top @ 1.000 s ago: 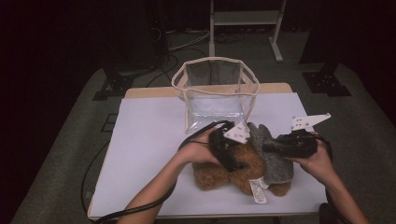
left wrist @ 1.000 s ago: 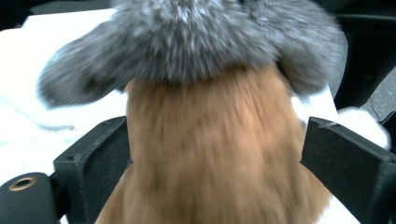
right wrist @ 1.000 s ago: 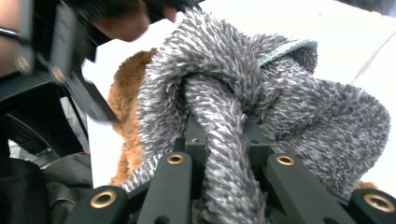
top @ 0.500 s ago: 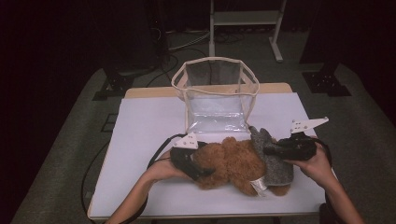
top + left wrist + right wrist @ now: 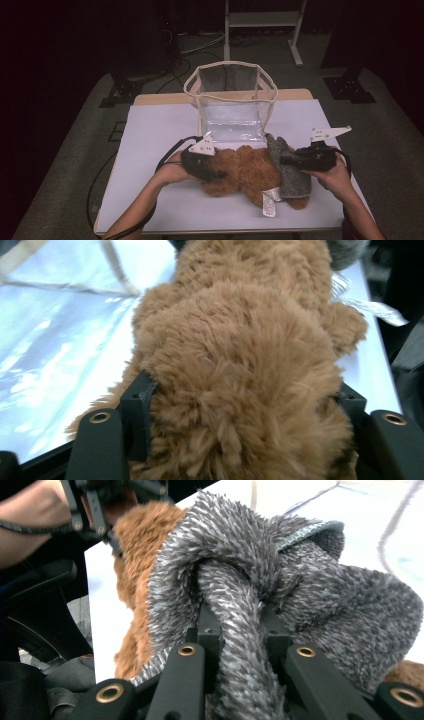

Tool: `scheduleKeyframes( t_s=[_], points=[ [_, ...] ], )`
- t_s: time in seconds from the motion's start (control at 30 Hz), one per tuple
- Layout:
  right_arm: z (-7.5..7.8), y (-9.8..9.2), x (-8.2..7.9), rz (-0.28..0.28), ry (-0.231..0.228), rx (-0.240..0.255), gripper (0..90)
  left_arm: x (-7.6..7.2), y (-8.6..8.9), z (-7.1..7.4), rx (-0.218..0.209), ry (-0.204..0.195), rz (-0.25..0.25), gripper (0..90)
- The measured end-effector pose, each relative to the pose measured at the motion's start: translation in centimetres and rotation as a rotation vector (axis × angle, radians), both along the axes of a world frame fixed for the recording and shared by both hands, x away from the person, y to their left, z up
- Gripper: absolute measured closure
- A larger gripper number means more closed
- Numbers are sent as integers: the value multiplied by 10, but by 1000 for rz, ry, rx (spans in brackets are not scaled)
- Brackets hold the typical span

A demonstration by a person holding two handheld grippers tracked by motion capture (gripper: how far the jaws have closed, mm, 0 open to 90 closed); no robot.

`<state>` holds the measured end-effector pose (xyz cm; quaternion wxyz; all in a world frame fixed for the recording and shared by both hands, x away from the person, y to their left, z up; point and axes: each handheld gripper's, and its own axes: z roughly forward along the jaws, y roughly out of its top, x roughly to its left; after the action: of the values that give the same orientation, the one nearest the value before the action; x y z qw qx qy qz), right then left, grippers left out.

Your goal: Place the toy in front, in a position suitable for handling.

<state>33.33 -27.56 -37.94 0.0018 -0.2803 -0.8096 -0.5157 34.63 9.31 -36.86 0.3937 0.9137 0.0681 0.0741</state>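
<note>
A brown plush toy lies on its side on the white table, with a grey knitted garment around its right end. My left gripper is at the toy's left end. Its jaws have just been closing, and in the left gripper view the fur bulges between the pads of the left gripper. My right gripper is shut on a bunched fold of the grey garment, seen pinched between the jaws of the right gripper.
A clear plastic bag with beige trim stands open just behind the toy. A white label hangs from the toy toward the front edge. Dark floor and stands surround the table.
My left gripper moved from above the toy's middle to its left end, sank, and closed onto the brown fur. The right gripper stayed on the grey garment.
</note>
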Motion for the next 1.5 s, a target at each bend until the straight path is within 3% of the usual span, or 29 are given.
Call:
scheduleKeyframes(
  t_s=[0.1, 0.2, 0.3, 0.37, 0.43, 0.53, 0.63, 0.7, 0.8, 0.83, 1.0, 1.13, 1.2, 1.33, 1.43, 1.5],
  points=[
    [-2, 13, 3, 18, -8, 1, 763, -2, 7, 3, 54, -3, 1, 336],
    [-5, 22, 2, 31, -20, -15, 761, -6, 18, -5, -1, 10, 9, 284],
    [-5, 22, -1, 29, -27, -37, 758, -8, 22, -11, -66, 10, 30, 155],
    [-3, 19, -2, 33, -21, -46, 757, -10, 22, -14, -78, 5, 44, 56],
    [5, 17, -3, 28, -34, -56, 758, -12, 21, -19, -86, -13, 36, 20],
    [25, 24, -2, 36, -81, -70, 758, -13, 21, -22, -97, -39, 19, 18],
    [37, 45, 4, 75, -122, -85, 757, -10, 21, -25, -127, -25, 19, 18],
    [36, 56, 7, 94, -126, -96, 754, -9, 23, -26, -133, -13, 25, 18],
    [20, 86, 11, 135, -138, -194, 734, -11, 26, -28, -143, -21, 35, 19],
    [15, 89, 11, 134, -143, -198, 734, -12, 28, -28, -144, -23, 40, 18],
    [15, 63, 7, 103, -119, -147, 740, -15, 39, -26, -189, 2, 79, 19],
    [14, 45, 7, 64, -69, -115, 744, -16, 41, -26, -176, -9, 95, 18],
    [12, 50, 7, 47, -73, -119, 745, -16, 40, -27, -178, -9, 111, 18],
    [13, 74, 3, 42, -133, -160, 740, -14, 38, -33, -190, 2, 116, 0],
    [10, 88, 1, 70, -141, -162, 740, -14, 39, -36, -193, 13, 113, 0],
    [10, 86, 2, 81, -137, -159, 738, -15, 40, -36, -212, 17, 122, 0]
  ],
)
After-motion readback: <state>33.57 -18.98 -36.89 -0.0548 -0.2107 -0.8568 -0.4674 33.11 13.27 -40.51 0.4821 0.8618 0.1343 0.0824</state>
